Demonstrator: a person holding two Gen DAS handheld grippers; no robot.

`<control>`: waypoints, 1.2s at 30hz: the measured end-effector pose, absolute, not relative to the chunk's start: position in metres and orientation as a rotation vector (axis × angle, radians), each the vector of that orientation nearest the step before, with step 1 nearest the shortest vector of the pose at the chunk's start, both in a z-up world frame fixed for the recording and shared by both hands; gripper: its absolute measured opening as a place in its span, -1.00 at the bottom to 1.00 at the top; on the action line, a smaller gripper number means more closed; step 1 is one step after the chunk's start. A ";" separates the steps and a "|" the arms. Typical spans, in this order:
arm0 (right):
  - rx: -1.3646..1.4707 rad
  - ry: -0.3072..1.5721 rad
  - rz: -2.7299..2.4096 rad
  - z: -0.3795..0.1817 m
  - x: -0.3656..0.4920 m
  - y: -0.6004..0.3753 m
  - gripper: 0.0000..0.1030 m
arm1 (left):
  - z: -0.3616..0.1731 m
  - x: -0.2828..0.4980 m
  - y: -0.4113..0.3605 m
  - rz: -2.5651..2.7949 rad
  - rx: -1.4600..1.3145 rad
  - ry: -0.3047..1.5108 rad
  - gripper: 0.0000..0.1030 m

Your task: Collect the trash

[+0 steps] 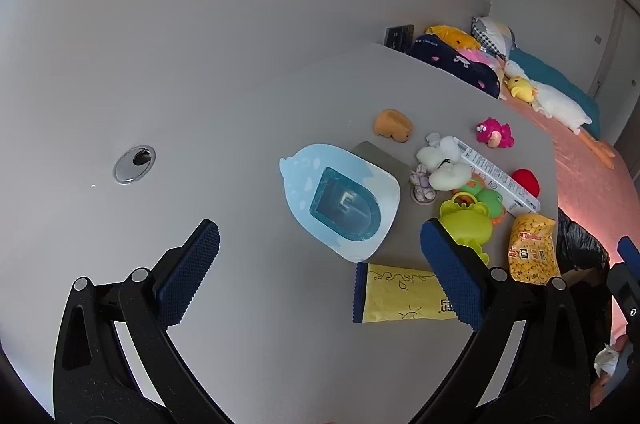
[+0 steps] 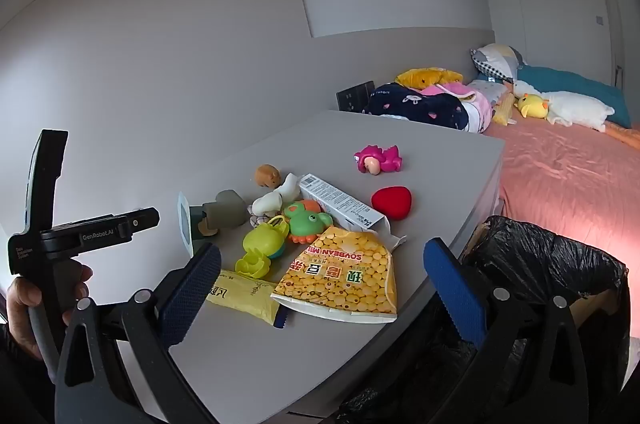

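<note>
Trash sits at the table's (image 2: 460, 159) near edge: yellow wrapper (image 2: 244, 294) left, soybean bag (image 2: 344, 272) right, toys (frog (image 2: 306, 220), red heart (image 2: 391, 201)) crowding behind. Left gripper (image 1: 320, 268) and right gripper (image 2: 320, 282) both gape wide, empty. Black-lined bin (image 2: 544, 264) stands just right of the table.

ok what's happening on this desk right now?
A person holds a claw in each hand over a grey desk mixed with toys and trash. Both the left claw and the right claw are open and empty. The soybean milk bag, yellow packet and white carton lie untouched. The black-lined bin stands beside the desk's edge. Nothing is picked up yet.
</note>
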State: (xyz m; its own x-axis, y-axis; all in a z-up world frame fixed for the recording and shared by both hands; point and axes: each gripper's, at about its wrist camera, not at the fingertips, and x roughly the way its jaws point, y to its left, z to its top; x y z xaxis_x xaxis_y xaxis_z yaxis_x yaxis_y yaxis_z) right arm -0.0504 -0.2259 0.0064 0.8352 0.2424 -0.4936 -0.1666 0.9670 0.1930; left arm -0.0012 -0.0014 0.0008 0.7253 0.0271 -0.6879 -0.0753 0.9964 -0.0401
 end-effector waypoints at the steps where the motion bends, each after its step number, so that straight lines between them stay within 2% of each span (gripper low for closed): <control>1: 0.146 0.541 0.217 0.006 -0.050 -0.226 0.97 | 0.000 -0.001 0.000 0.046 -0.086 0.769 0.88; 36: 0.160 0.570 0.192 0.006 -0.051 -0.230 0.97 | -0.003 0.002 0.001 0.059 -0.062 0.776 0.88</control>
State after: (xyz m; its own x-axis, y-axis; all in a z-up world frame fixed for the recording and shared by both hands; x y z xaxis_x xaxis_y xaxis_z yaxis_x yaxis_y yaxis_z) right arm -0.0509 -0.2304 0.0058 0.8249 0.2236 -0.5192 -0.1355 0.9699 0.2024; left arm 0.0024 0.0013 -0.0035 0.7120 0.0300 -0.7015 -0.0760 0.9965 -0.0345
